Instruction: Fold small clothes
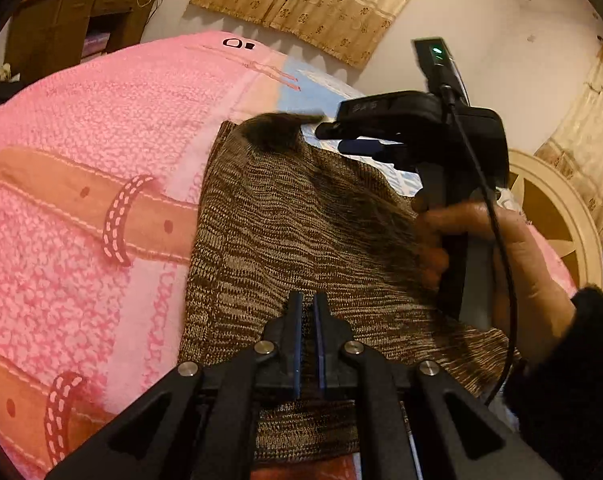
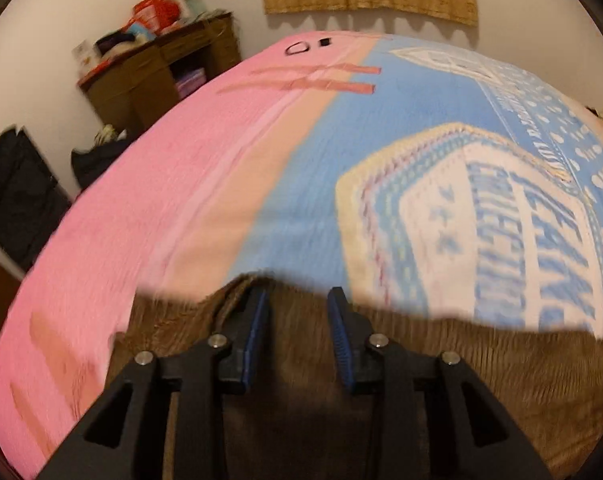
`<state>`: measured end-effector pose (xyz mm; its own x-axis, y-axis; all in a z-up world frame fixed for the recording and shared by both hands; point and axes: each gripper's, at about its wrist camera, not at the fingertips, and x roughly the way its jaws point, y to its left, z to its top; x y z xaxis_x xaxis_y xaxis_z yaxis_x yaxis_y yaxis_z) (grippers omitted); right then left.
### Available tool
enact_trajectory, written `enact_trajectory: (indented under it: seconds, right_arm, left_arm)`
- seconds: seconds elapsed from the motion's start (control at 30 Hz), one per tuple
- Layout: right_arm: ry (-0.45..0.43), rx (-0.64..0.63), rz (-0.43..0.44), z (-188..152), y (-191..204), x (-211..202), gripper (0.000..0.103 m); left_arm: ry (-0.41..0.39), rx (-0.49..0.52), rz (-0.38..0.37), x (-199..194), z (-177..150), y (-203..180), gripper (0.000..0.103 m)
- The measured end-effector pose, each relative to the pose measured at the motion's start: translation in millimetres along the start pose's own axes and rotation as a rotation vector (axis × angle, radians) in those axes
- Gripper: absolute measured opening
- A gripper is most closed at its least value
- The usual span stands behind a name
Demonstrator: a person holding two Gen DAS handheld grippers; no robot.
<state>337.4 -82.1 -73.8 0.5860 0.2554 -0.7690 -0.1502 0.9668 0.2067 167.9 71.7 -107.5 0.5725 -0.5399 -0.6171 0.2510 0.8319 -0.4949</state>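
Observation:
A brown knit garment (image 1: 281, 220) lies spread on the bed cover (image 1: 81, 128). My left gripper (image 1: 308, 300) is shut, its tips low over the garment's near part; I cannot tell whether cloth is pinched. A hand (image 1: 501, 248) carries my right gripper (image 1: 335, 136) at the garment's far corner, which rises in a dark blurred bump (image 1: 277, 130). In the right wrist view my right gripper (image 2: 297, 300) has its jaws partly apart with bunched brown cloth (image 2: 461, 380) between them. The cloth's edge runs level with the tips and a fold lies against the left finger (image 2: 257, 320).
The bed cover is pink on the left (image 2: 141, 200) and blue with white lettering on the right (image 2: 501, 220). A wooden desk (image 2: 153, 76) piled with things stands at the far wall. Black bags (image 2: 17, 188) sit on the floor to the left.

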Motion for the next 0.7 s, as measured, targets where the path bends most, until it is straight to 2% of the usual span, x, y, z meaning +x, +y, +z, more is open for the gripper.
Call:
enact_trajectory:
  seconds: [0.1,0.23,0.27,0.33,0.4,0.47,0.53,0.63,0.7]
  right_arm:
    - [-0.008,0.082,0.071,-10.6,-13.7,-17.6,0.036]
    - [-0.032,0.127,0.092,-58.4,-38.4,-67.7,0.039]
    - [-0.045,0.140,0.079,-71.2,-47.0,-83.3,0.040]
    - [-0.093,0.205,0.053,-100.1,-72.4,-123.1,0.050]
    - [-0.175,0.302,0.029,-135.4,-107.4,-175.7,0.054]
    - [-0.247,0.368,-0.032,-166.3,-136.0,-219.9,0.056]
    - [-0.286,0.429,-0.121,-195.8,-165.6,-256.6,0.068]
    - [-0.261,0.510,-0.169,-224.1,-199.3,-274.9,0.070]
    - [-0.240,0.543,-0.141,-233.3,-210.6,-272.7,0.070]
  left_arm:
    - [0.001,-0.027,-0.031,-0.4,0.3,4.8,0.005]
    - [-0.006,-0.048,-0.055,-2.4,0.2,6.4,0.005]
    - [-0.011,-0.046,-0.054,-5.1,-0.9,5.7,0.005]
    - [-0.019,-0.032,-0.035,-12.6,-2.7,3.3,0.005]
    - [-0.018,0.008,0.014,-25.3,-3.7,-2.8,0.005]
    - [-0.046,0.054,0.065,-42.3,-4.7,-7.7,0.005]
    - [-0.079,0.079,0.104,-63.3,-8.7,-8.2,0.005]
    - [-0.097,0.074,0.134,-76.1,-9.2,0.2,0.005]
    - [-0.085,0.070,0.146,-72.8,-6.7,5.2,0.005]
